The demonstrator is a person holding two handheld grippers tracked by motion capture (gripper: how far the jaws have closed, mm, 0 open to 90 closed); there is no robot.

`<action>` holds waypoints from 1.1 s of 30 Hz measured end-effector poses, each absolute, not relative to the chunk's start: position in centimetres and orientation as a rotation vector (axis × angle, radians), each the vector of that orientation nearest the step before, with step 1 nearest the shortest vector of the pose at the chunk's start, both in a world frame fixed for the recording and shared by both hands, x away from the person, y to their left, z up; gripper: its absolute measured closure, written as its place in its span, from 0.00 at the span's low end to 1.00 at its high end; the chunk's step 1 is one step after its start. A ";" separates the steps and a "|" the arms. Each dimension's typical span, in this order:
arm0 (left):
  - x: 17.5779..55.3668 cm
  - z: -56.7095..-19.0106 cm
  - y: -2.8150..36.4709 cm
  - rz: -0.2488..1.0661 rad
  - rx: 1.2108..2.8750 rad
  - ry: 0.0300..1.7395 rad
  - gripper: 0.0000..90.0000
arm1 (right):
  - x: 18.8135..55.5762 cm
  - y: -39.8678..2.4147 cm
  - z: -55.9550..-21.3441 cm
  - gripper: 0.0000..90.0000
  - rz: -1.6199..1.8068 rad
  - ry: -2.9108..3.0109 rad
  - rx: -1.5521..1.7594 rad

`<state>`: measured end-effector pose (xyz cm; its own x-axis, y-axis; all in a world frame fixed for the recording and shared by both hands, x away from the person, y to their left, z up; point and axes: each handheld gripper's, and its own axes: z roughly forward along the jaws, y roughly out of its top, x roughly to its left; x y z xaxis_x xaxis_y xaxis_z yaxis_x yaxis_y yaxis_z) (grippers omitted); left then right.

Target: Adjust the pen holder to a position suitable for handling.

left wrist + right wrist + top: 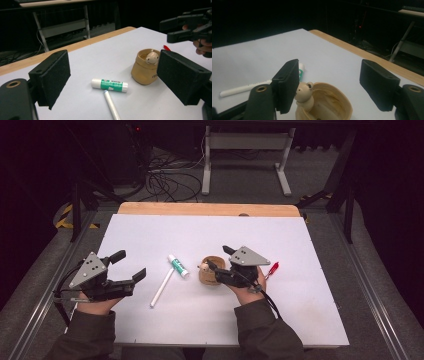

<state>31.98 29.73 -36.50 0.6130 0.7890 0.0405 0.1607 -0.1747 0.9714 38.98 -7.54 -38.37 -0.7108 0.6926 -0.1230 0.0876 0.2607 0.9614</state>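
Over the wooden cup with its little bear figure, my right tool stands wide and empty, release seemingly done; next I'd back away cleanly.

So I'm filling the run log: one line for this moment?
right gripper: open over wooden cup | left gripper: open, idle | glue stick, white pen: on table

— Where do we have our left gripper?
— Lower left of the high view, jaws spread wide, hand underneath.
— And our right gripper?
— Centre-right, jaws parted, pointing left.
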 end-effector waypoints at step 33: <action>31.2 -37.9 28.3 0.718 1.688 0.853 0.18 | 37.8 -16.3 -34.8 0.05 1.558 1.810 0.782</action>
